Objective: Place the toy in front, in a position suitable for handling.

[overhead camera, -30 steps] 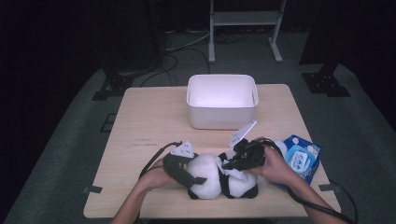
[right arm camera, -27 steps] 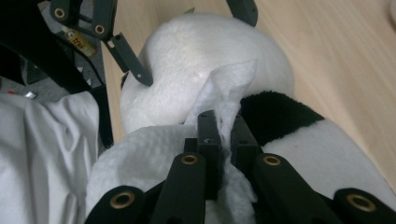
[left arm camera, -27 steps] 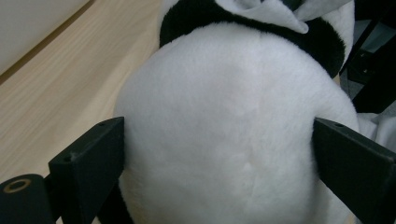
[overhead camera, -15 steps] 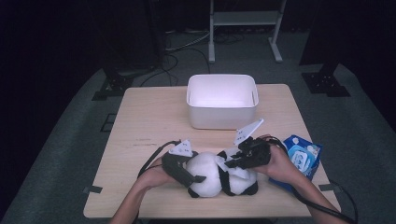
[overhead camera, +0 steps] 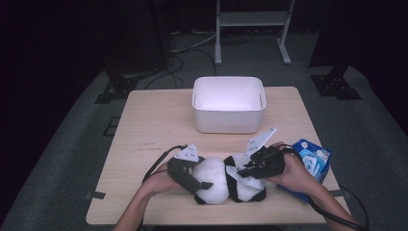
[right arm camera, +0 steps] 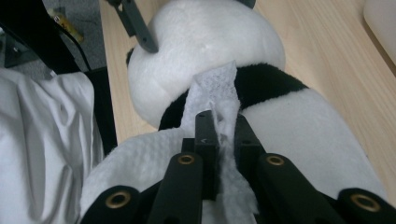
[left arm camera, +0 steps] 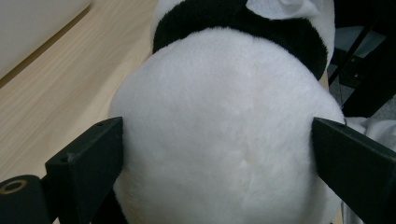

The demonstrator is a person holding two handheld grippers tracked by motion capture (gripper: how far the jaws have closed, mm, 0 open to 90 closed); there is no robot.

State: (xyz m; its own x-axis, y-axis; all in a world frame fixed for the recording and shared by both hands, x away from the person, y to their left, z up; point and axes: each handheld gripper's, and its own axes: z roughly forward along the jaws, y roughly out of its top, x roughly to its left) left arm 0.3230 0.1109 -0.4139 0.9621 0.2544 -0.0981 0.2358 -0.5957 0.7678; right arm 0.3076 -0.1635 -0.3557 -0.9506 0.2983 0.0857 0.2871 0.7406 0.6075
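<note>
Panda [overhead camera: 223,180] is lying on its side at the near edge of the surface [overhead camera: 159,120], little room between it and that edge. Open surface is stretching to the left and ahead, up to the white bin [overhead camera: 229,103] standing at the far middle. Blue pack [overhead camera: 312,163] is sitting at the right edge, just beside the right hand [overhead camera: 296,173].

Left hand-held gripper [overhead camera: 192,179] is coming in from the left, low and roughly level, jaws spread wide around the panda's white rounded part; in the left gripper view [left arm camera: 215,154] both jaws are touching the plush on either side.

Right hand-held gripper [overhead camera: 245,169] is coming in from the right, angled toward the panda's black band. Its jaws are pressed together, pinching a white tissue [right arm camera: 217,100] that is lying over the plush [right arm camera: 205,42]. Both forearms are entering from the bottom, wrists close over the near edge.
</note>
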